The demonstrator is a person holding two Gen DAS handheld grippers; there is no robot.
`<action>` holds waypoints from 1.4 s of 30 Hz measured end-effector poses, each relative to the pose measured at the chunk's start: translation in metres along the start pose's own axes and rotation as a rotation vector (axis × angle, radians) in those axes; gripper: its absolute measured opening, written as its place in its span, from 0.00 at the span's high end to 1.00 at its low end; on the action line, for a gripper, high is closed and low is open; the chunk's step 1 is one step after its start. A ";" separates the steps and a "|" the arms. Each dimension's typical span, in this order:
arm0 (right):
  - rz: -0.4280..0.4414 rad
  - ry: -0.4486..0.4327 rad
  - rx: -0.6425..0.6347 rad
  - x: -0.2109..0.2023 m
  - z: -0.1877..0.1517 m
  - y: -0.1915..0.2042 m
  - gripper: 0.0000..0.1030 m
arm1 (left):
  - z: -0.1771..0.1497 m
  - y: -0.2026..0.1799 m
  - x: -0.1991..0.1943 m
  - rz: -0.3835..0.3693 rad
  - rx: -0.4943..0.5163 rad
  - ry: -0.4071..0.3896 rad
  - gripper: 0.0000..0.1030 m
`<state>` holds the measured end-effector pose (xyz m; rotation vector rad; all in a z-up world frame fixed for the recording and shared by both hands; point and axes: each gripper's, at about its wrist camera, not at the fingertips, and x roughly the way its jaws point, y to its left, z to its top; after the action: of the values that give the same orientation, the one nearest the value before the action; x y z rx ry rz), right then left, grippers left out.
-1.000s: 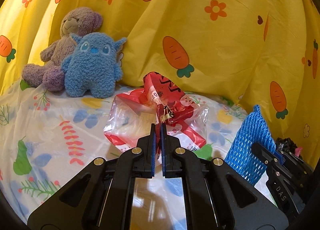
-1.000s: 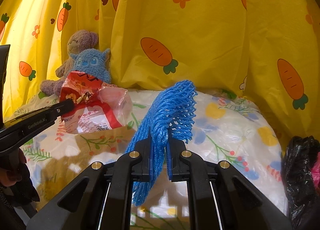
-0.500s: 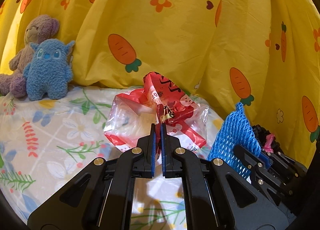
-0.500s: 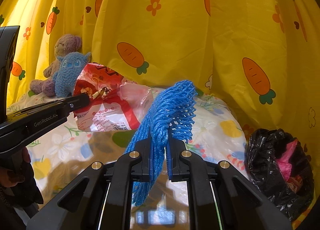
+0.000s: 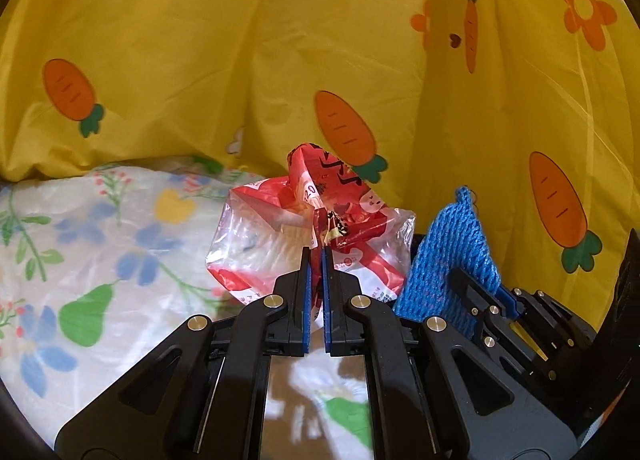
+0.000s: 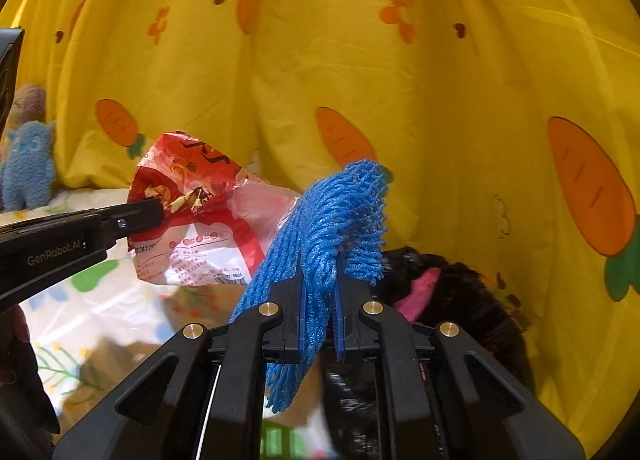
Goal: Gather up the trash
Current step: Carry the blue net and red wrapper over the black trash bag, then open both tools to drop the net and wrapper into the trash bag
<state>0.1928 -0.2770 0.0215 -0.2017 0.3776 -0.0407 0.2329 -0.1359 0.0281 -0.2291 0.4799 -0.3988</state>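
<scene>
Domestic bedroom. Evidence: a flower-printed bed sheet across the lower left, a yellow carrot-print curtain filling the background, and plush toys at the left edge.

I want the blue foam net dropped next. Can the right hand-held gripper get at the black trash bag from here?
Probably yes. The right hand-held gripper, shut on the blue foam net, points toward the black trash bag just beyond it, and nothing stands between them. The left hand-held gripper with its red wrapper stays off to the side.

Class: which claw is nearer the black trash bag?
Right. The right claw, shut on the blue net, is just before the bag; the left claw, holding the wrapper, is farther left.
</scene>
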 end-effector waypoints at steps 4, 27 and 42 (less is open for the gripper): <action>-0.135 0.023 0.023 0.013 -0.009 -0.041 0.89 | 0.000 -0.035 0.041 -0.095 0.026 0.029 0.96; -0.305 0.127 0.014 0.043 -0.055 -0.096 0.36 | -0.015 -0.072 0.106 -0.281 0.045 0.178 0.17; -0.184 0.023 0.104 -0.017 -0.035 -0.053 0.05 | -0.022 -0.021 -0.022 0.147 0.125 -0.051 0.06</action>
<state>0.1639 -0.3346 0.0063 -0.1333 0.3784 -0.2435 0.1975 -0.1483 0.0249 -0.0817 0.4172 -0.2776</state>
